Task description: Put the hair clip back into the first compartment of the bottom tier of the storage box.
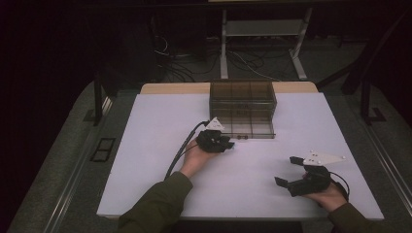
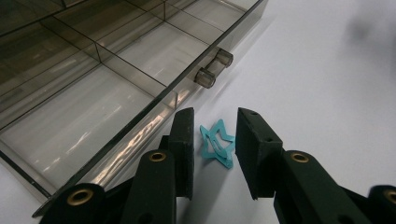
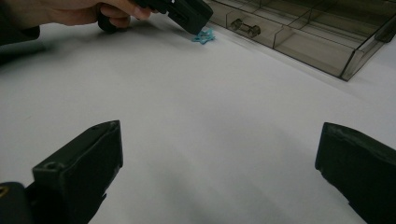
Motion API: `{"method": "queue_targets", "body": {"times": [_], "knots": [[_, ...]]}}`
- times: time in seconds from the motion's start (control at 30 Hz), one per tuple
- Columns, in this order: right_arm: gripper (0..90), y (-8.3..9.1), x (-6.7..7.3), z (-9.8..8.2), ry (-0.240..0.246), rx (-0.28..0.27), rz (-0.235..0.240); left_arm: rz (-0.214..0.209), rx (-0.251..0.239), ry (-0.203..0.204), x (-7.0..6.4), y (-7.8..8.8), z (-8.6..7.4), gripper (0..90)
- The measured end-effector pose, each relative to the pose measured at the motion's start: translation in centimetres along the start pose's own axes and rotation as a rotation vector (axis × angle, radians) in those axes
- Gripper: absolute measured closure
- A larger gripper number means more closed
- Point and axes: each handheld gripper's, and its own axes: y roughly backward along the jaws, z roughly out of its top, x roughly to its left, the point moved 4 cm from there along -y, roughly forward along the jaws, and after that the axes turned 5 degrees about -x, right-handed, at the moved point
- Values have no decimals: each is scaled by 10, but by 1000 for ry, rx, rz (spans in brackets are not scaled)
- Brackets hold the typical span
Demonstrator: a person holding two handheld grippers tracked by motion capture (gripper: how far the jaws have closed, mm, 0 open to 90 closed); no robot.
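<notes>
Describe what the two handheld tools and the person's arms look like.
Both are black two-jaw tools with blocky flat pads. The left tool and the right tool each carry a pale triangular plate on top and trail a black cable. The jaw arms have brass-ringed pivot holes. The person wears olive-green sleeves; the hands are bare.

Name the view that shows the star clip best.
Left gripper view: the star clip lies close and sharp between the left claw jaws. Right gripper view shows it small and far; in the high view the claw covers it.
</notes>
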Motion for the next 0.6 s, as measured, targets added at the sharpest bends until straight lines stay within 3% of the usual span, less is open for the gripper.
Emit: {"method": "queue_targets", "body": {"times": [0.13,0.4,0.6], "knots": [[3,0,0,0,4,1,-1,-3,3,8,-1,-2,-1,678],[3,-1,0,0,3,2,-2,19,41,-43,-5,-5,-3,718],[3,-1,0,0,6,4,-1,24,45,-43,-6,-6,-2,733]]}}
